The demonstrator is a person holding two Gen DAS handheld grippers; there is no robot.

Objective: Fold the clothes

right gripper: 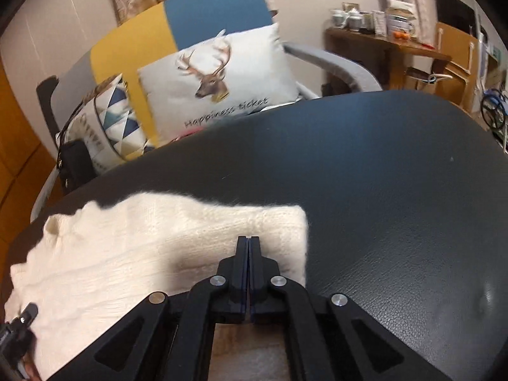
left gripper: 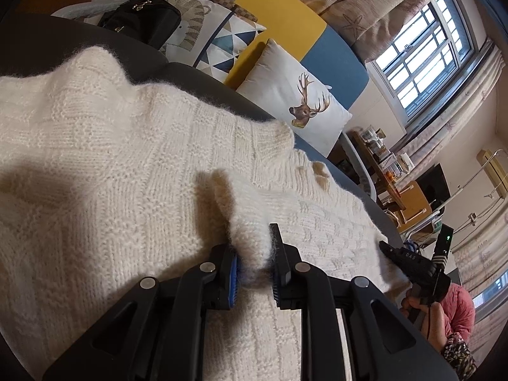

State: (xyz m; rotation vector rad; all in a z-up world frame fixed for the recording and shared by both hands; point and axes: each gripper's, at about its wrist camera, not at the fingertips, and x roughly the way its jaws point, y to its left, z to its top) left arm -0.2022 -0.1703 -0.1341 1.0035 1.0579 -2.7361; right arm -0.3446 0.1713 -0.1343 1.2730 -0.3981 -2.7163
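A cream knitted sweater (left gripper: 127, 158) lies spread over a dark leather-like table (left gripper: 47, 38). My left gripper (left gripper: 252, 243) is shut on a raised fold of the knit, which bulges up between the blue pads. In the right wrist view the sweater (right gripper: 143, 244) ends in a straight folded edge on the table (right gripper: 381, 190). My right gripper (right gripper: 248, 240) hovers over that edge, jaws pressed together with nothing between them. Its black tip (left gripper: 384, 247) shows at the sweater's right border, and a hand (left gripper: 412, 304) holds it. The left gripper (right gripper: 28, 312) peeks in at the lower left.
Behind the table stands a yellow, blue and grey sofa with a deer cushion (right gripper: 219, 73), a triangle-patterned cushion (left gripper: 222, 41) and a black bag (left gripper: 139, 22). A wooden sideboard (right gripper: 381, 44) with cups stands further right. Bare table surface stretches to the right of the sweater.
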